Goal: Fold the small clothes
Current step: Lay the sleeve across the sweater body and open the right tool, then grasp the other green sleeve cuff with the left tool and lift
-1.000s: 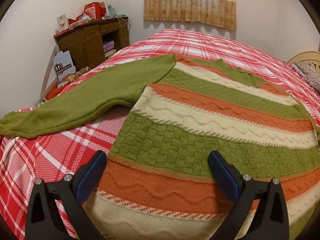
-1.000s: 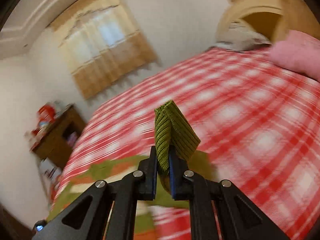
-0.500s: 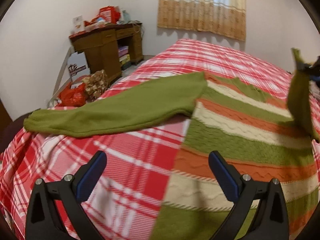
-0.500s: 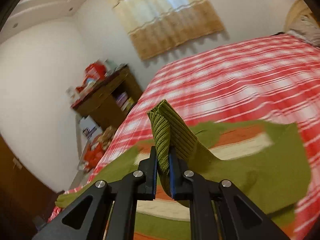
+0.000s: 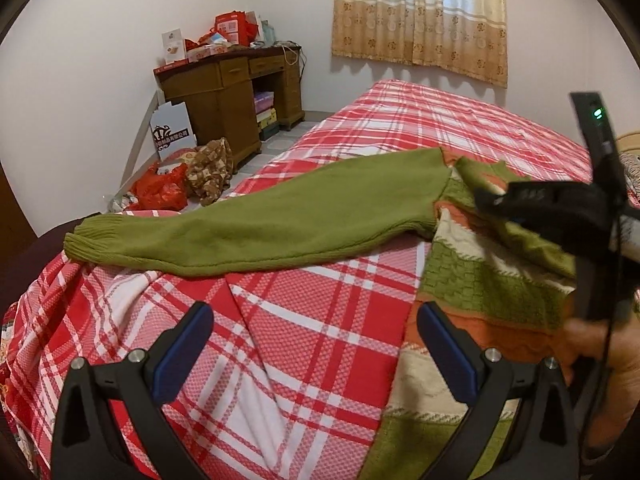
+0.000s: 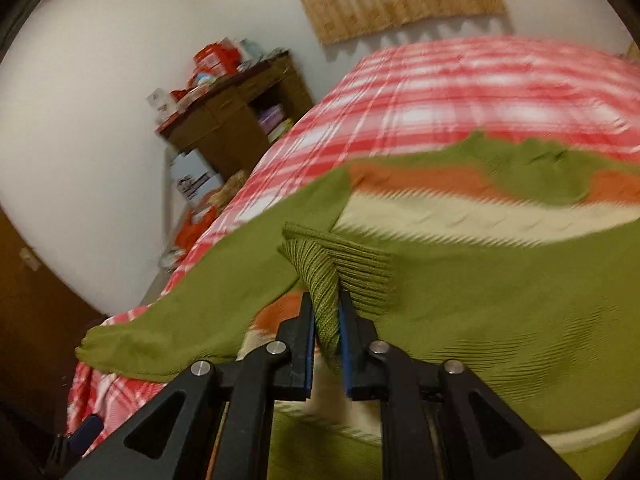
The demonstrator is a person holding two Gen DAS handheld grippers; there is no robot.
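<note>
On the bed [image 5: 360, 320]: striped sweater [image 5: 480, 288], one sleeve [image 5: 280, 228] outstretched.
Right tool [image 6: 326, 320]: jaws just easing apart, ribbed cuff [image 6: 324, 280] between them.
Left tool [image 5: 312, 344]: wide open, empty.

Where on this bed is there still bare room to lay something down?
Bare plaid bedspread lies in front of the outstretched green sleeve, left of the striped sweater, under the open left gripper. More lies beyond the sweater, toward the curtain. The right side is crowded: the right gripper holds the other sleeve's cuff there.
</note>
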